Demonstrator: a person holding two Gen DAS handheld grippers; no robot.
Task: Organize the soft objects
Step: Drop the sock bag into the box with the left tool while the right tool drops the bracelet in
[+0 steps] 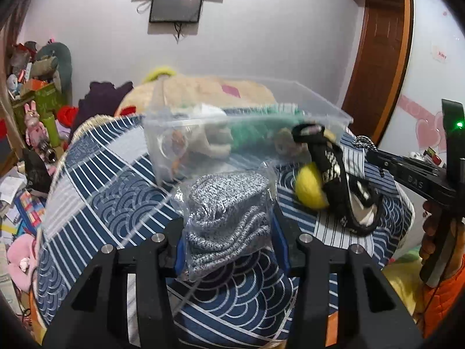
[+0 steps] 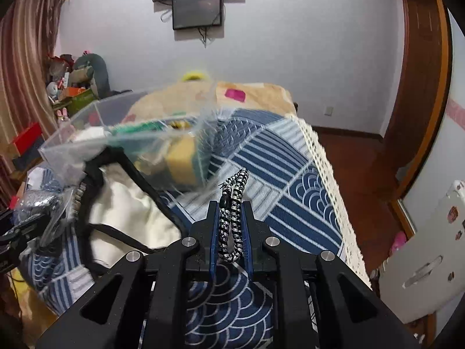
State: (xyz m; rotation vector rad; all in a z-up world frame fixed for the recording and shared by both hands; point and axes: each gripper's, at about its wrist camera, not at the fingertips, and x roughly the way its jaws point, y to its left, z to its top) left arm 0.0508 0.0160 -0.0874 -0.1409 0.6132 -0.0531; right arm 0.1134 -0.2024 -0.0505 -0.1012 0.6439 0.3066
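Observation:
A clear plastic bin (image 1: 319,99) stands on the blue patterned cloth (image 1: 116,200) and holds several soft toys; it also shows in the right wrist view (image 2: 72,133). My left gripper (image 1: 229,232) is shut on a grey knit item in a clear bag (image 1: 229,206), held just in front of the bin. My right gripper (image 2: 231,226) is shut on a black-and-white braided cord (image 2: 235,203) of a black and cream pouch (image 2: 122,212). The pouch (image 1: 348,186) hangs beside a yellow ball (image 1: 309,192) at the bin's right.
A beige plush blanket (image 1: 209,90) lies behind the bin. Toys and boxes are piled on the left (image 1: 37,99). A wooden door frame (image 2: 418,87) and red-brown floor (image 2: 360,174) lie to the right. The cloth's lace edge (image 2: 328,174) marks the surface's right side.

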